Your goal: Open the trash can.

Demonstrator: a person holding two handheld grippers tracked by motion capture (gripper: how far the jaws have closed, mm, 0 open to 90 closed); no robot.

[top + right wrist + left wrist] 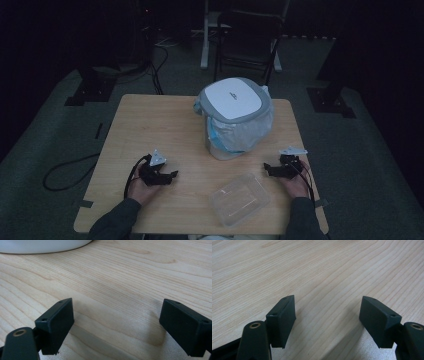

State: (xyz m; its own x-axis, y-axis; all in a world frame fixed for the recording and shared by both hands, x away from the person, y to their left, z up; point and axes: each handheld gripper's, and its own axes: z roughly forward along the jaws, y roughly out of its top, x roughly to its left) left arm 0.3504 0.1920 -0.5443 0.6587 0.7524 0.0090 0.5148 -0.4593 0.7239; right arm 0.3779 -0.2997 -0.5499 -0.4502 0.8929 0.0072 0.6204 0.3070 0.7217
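Left gripper (172, 174) low over pale wooden table (150, 125), fingers (282, 320) wide apart, holding nothing, pointing right toward centre. Clear rectangular plastic container (239, 199) lies on table near front edge, between grippers, long axis diagonal, looks empty. Small white bin with grey-rimmed white lid (235, 102) and plastic liner stands behind it, lid on, contents hidden. Right gripper (266, 169) just right of container, fingers (56, 322) spread wide, empty, aimed left. Right gripper nearer container; likely takes it.

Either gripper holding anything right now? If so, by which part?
Nothing held. The left gripper and right gripper both have their jaws spread open over the bare table, with nothing between them.
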